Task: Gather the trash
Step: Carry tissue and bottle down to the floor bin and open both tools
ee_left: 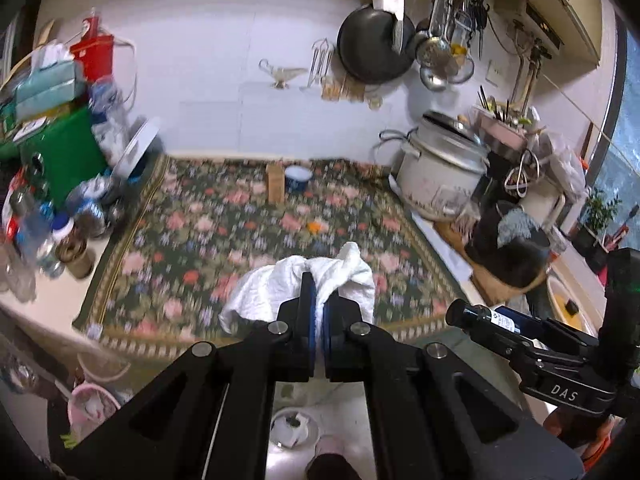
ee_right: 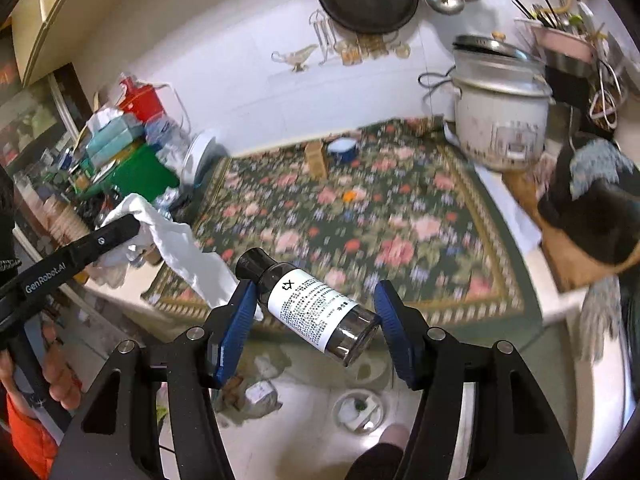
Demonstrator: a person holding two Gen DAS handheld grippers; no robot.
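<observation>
Left tool [ee_left: 319, 312] clamps white tissue [ee_left: 276, 288] above floral mat [ee_left: 240, 232].

A rice cooker [ee_left: 440, 168] stands beside the floral mat [ee_left: 256, 240], wok [ee_left: 374, 46] hanging above.

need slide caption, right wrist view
Right tongs grip a small labelled bottle above the floral mat; left tongs carry a white tissue.

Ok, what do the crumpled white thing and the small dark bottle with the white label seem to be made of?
The crumpled white sheet looks like soft paper towel or thin cloth: matte, creased, hanging limp.

The small dark bottle looks like clear glossy plastic, possibly glass: see-through base with highlights, a printed paper-like label and a smooth black cap.
</observation>
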